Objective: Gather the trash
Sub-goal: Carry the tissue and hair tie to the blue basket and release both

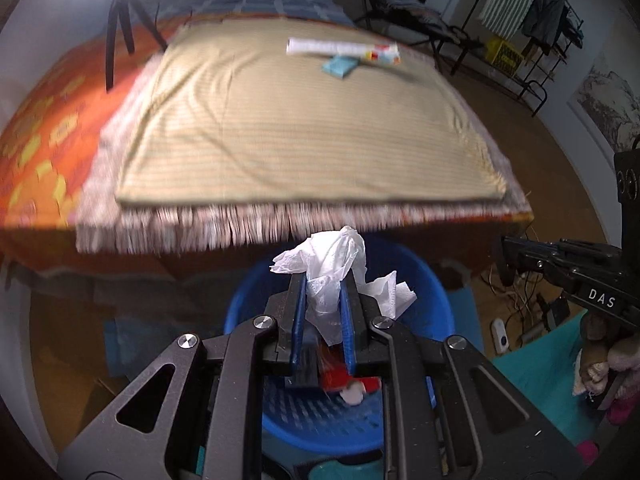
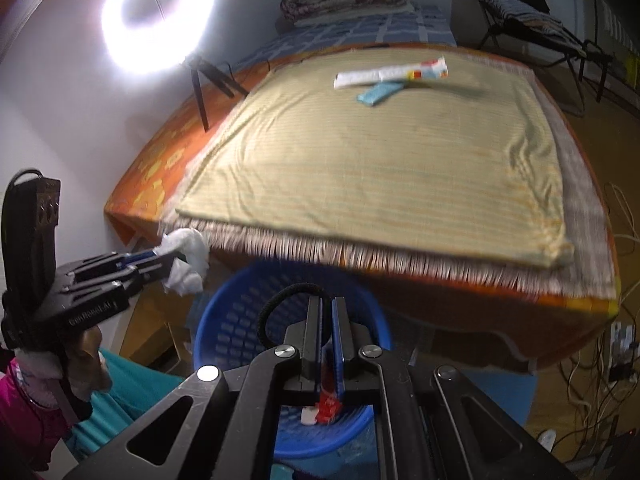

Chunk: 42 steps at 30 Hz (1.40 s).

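Observation:
My left gripper (image 1: 323, 280) is shut on a crumpled white tissue (image 1: 334, 264) and holds it over the blue perforated basket (image 1: 424, 280) at the foot of the bed. The same tissue (image 2: 186, 258) and the left gripper (image 2: 164, 258) show at the left of the right wrist view. My right gripper (image 2: 326, 304) is shut with nothing between its tips, above the basket (image 2: 236, 320). A red and white wrapper (image 2: 326, 406) lies inside the basket. On the bed's far side lie a white wrapper (image 1: 342, 49) and a light blue packet (image 1: 339, 65).
The bed has a beige striped cloth (image 2: 380, 140) with a fringe over an orange sheet. A ring light (image 2: 158, 20) on a tripod stands at the left. A folding chair (image 1: 404, 8) and a clothes rack (image 1: 548, 28) stand at the right. Cables (image 2: 600, 380) lie on the floor.

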Each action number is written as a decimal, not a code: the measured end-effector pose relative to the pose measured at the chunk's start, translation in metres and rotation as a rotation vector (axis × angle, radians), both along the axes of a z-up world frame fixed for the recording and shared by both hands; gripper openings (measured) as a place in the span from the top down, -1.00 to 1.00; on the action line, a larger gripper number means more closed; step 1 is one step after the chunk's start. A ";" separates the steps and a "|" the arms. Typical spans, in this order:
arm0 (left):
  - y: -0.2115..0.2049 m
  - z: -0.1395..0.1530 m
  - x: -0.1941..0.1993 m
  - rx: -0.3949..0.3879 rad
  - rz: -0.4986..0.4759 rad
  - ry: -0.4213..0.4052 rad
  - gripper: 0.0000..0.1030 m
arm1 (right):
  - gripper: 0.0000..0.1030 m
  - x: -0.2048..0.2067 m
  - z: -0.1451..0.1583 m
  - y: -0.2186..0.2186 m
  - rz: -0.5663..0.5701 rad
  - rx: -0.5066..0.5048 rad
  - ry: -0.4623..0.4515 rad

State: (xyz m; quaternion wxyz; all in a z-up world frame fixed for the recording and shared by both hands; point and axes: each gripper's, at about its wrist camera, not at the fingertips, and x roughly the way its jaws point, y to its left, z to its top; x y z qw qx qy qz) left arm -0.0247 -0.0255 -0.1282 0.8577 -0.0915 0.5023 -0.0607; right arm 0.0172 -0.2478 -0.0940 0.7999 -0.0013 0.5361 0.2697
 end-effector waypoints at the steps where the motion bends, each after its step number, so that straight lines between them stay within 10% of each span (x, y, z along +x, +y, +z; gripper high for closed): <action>1: 0.000 -0.005 -0.003 -0.007 0.004 0.012 0.72 | 0.96 -0.003 -0.004 0.000 0.004 -0.002 0.009; 24: -0.010 -0.089 -0.029 0.064 0.023 0.192 0.72 | 0.87 -0.026 -0.073 0.018 0.036 -0.037 0.151; 30: -0.013 -0.098 -0.029 0.086 0.011 0.218 0.40 | 0.84 -0.026 -0.083 0.017 0.029 -0.043 0.177; 33: -0.015 -0.097 -0.029 0.091 0.016 0.212 -0.07 | 0.65 -0.025 -0.087 0.017 0.026 -0.041 0.186; 38: -0.014 -0.100 -0.028 0.093 0.016 0.217 -0.19 | 0.34 -0.024 -0.090 0.018 0.020 -0.066 0.183; 42: -0.015 -0.102 -0.028 0.104 0.016 0.217 -0.32 | -0.39 -0.024 -0.091 0.019 0.013 -0.084 0.175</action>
